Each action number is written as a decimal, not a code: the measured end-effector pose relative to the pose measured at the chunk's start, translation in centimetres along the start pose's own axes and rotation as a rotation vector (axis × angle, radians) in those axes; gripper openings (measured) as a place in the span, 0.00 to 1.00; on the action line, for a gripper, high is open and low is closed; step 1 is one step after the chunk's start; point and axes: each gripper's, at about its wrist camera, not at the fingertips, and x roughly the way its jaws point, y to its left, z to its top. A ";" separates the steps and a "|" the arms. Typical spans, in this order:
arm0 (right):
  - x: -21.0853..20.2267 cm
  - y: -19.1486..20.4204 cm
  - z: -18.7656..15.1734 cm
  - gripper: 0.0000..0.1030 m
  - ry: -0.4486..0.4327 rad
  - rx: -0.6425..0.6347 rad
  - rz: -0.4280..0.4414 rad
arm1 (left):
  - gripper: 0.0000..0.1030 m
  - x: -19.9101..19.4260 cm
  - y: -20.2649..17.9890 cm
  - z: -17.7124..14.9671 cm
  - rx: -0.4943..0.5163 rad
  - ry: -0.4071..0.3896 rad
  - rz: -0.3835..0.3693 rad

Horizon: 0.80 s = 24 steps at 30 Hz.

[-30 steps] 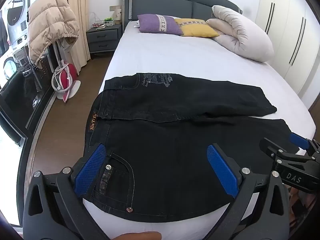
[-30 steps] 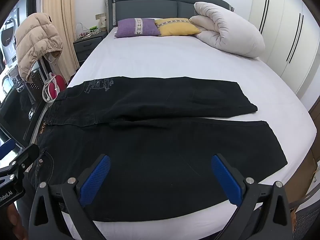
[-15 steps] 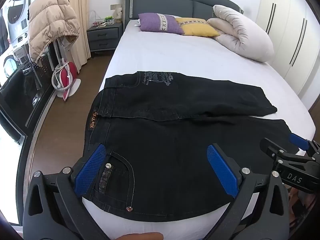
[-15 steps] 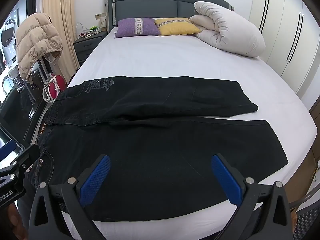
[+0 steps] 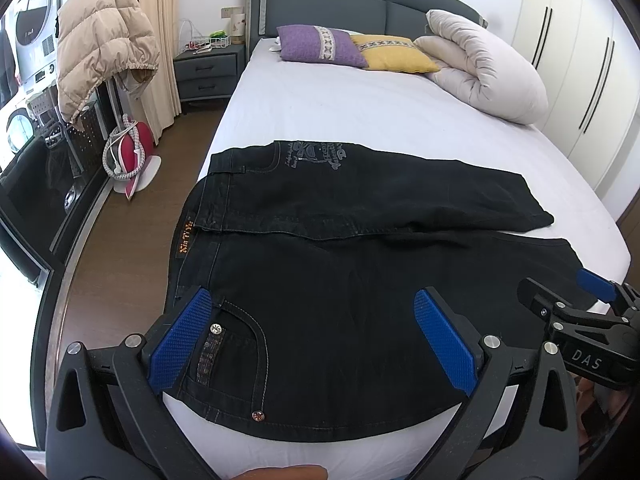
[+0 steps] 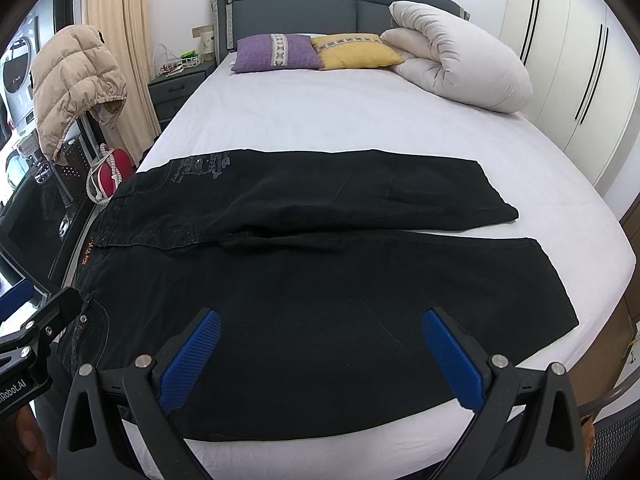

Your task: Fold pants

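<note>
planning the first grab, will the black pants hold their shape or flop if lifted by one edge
The black pants lie flat, creased at the crotch, so they would probably sag and drape. The thick stitched waistband looks like denim, likely weighty. On the smooth sheet they may slide when pushed.

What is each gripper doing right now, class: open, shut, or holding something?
Left gripper: open, holding nothing, above the waist end of the black pants.
Right gripper: open, holding nothing, above the near leg.

The pants (image 6: pixel 320 280) lie across the bed (image 6: pixel 340 120) before me, waistband left, legs right. Two pillows (image 6: pixel 316 52) sit behind them, a nightstand (image 5: pixel 208 68) left of the bed.
</note>
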 end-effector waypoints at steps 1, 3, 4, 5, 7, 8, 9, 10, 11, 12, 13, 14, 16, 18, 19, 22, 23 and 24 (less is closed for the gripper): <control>0.0 0.0 0.0 1.00 0.000 0.000 0.000 | 1.00 0.0 0.0 0.0 0.000 0.001 0.001; 0.0 0.0 0.0 1.00 0.000 0.001 0.000 | 1.00 0.0 0.0 0.0 0.000 0.001 0.001; 0.0 0.0 0.0 1.00 0.001 0.001 0.001 | 1.00 0.0 0.0 0.0 -0.001 0.001 0.001; 0.1 0.2 0.0 1.00 0.001 0.000 0.000 | 1.00 0.0 0.0 0.0 -0.001 0.001 0.001; 0.1 0.2 0.0 1.00 0.001 0.001 0.000 | 1.00 0.0 0.0 -0.1 -0.002 0.002 0.001; 0.1 0.2 0.0 1.00 0.001 0.001 0.001 | 1.00 -0.1 0.0 -0.1 -0.003 0.002 0.001; 0.1 0.2 0.0 1.00 0.001 0.002 0.001 | 1.00 -0.1 0.0 -0.1 -0.003 0.002 0.001; 0.1 0.2 0.0 1.00 0.001 0.001 0.001 | 1.00 0.0 -0.1 -0.1 -0.002 0.002 0.001; 0.1 0.2 0.0 1.00 0.002 0.001 0.001 | 1.00 -0.1 0.0 -0.1 -0.003 0.002 0.001; 0.1 0.2 0.0 1.00 0.002 0.001 0.001 | 1.00 -0.1 0.0 -0.1 -0.002 0.003 0.000; 0.1 0.2 0.0 1.00 0.001 0.001 0.001 | 1.00 -0.1 -0.1 -0.2 -0.002 0.003 0.000; 0.1 0.2 0.0 1.00 0.002 0.001 0.002 | 1.00 -0.1 0.0 -0.1 -0.003 0.003 0.000; 0.1 0.1 0.0 1.00 0.002 0.002 0.001 | 1.00 0.0 0.0 -0.1 -0.003 0.002 0.001; 0.1 0.1 0.0 1.00 0.003 0.004 0.003 | 1.00 0.0 0.0 -0.1 -0.003 0.002 0.001; 0.1 0.2 0.0 1.00 0.003 0.004 0.003 | 1.00 0.0 0.0 -0.1 -0.004 0.002 0.001; 0.5 1.0 -0.7 1.00 0.002 0.002 0.005 | 1.00 -0.1 -0.1 -0.2 -0.003 0.003 0.002; 0.5 1.0 -0.7 1.00 0.002 0.002 0.004 | 1.00 -0.1 -0.1 -0.2 -0.003 0.003 0.001; 0.5 1.0 -0.7 1.00 0.002 0.002 0.004 | 1.00 0.0 -0.1 -0.2 -0.003 0.003 0.001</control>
